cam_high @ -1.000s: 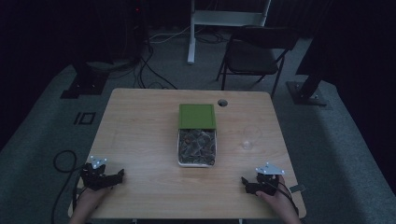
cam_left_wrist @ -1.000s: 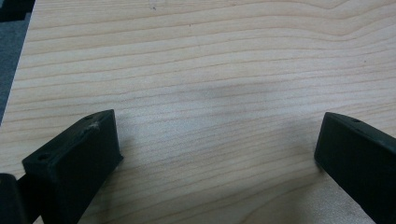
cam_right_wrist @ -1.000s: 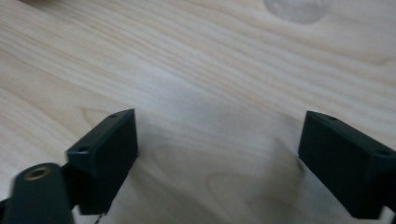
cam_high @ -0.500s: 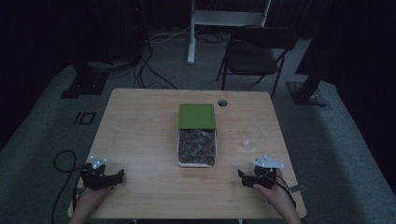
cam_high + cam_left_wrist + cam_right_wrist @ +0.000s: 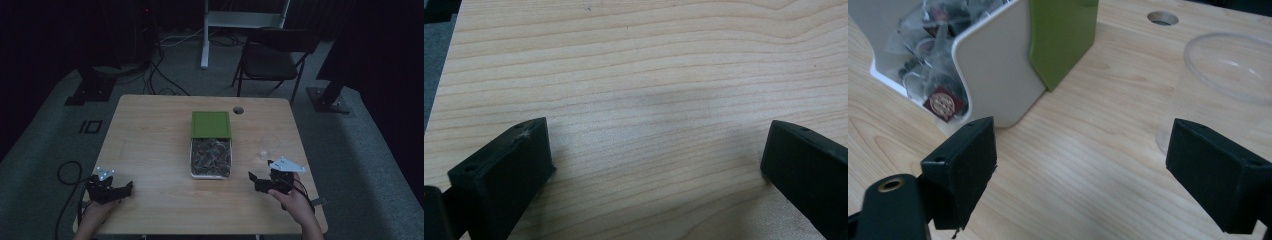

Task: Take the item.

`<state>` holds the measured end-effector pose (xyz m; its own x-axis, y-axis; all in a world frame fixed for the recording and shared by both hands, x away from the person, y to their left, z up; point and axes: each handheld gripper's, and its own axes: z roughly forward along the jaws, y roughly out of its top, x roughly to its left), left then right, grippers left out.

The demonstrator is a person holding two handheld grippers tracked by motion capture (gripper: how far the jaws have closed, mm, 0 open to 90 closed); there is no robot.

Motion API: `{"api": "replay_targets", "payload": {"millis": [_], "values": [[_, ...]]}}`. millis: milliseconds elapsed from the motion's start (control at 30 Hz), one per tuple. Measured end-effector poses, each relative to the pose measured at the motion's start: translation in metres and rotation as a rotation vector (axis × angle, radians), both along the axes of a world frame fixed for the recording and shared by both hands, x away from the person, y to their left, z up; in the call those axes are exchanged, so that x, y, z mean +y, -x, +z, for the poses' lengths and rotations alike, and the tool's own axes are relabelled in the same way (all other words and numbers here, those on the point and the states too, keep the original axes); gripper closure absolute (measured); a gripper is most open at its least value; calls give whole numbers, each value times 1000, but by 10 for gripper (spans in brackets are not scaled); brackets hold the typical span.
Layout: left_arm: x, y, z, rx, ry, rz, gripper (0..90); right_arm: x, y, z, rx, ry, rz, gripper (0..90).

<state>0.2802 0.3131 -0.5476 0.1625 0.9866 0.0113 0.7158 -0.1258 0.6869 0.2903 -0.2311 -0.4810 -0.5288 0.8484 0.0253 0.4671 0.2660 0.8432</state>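
Note:
A white box (image 5: pixel 210 159) full of wrapped tea bags sits mid-table, its green lid (image 5: pixel 211 124) lying just behind it. A clear plastic cup (image 5: pixel 268 147) stands to its right. My right gripper (image 5: pixel 258 181) is open near the front right, low over the wood, jaws pointing left toward the box. In the right gripper view the box (image 5: pixel 983 70) and lid (image 5: pixel 1063 35) are ahead on the left and the cup (image 5: pixel 1228 75) on the right, nothing between the jaws (image 5: pixel 1083 165). My left gripper (image 5: pixel 122 190) rests open at the front left over bare wood (image 5: pixel 654 115).
The wooden table (image 5: pixel 150 135) has a round cable hole (image 5: pixel 238 110) behind the lid. A folding chair (image 5: pixel 272 55) and a white desk leg (image 5: pixel 205 35) stand on the carpet beyond. Cables trail on the floor at the left.
My right gripper has shifted left and slightly forward toward the box. The left gripper has stayed put.

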Motion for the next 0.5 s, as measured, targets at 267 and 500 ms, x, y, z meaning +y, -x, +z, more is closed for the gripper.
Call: {"api": "replay_targets", "payload": {"millis": [267, 500], "values": [[0, 0, 0, 0, 0, 0, 5, 12, -6, 11, -14, 3, 20, 127], [0, 0, 0, 0, 0, 0, 5, 29, -12, 23, -35, 7, 60, 125]]}}
